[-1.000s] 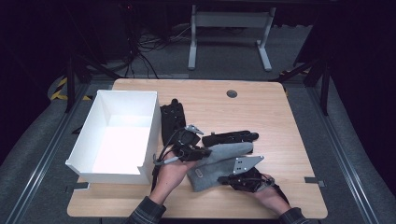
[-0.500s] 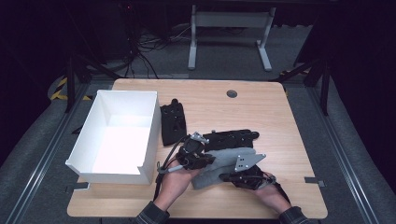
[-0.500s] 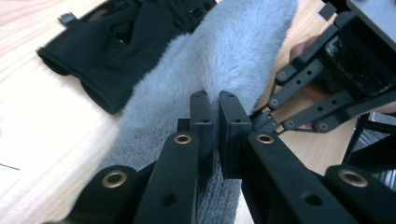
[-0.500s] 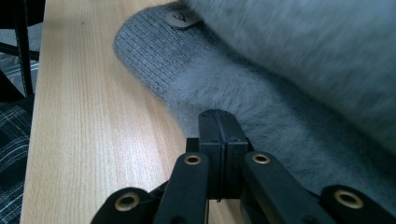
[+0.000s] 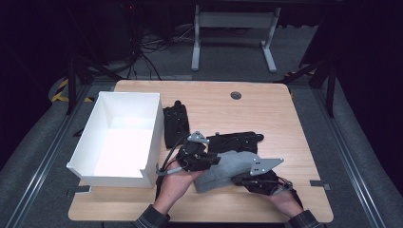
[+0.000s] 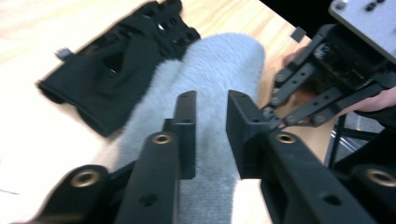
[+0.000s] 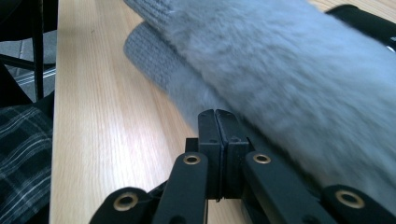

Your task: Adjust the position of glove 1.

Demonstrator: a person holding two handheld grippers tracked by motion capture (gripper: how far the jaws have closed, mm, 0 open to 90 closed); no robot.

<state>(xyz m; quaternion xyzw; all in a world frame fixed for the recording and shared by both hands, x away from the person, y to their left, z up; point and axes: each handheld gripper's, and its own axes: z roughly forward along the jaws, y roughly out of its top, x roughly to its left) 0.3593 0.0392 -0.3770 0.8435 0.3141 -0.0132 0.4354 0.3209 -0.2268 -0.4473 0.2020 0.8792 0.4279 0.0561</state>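
Now | left tool point(image 6: 210, 135) parted over grey glove point(image 6: 210, 70) | right tool point(image 7: 218, 122) closed, glove seemingly beside.

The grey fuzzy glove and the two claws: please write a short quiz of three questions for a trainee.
1. True or false: the left claw is open over the grey fuzzy glove.
2. The right claw is: A open, B shut.
3. What stands left of the black gloves?

Key: 1 true. 2 B. 3 the white box.
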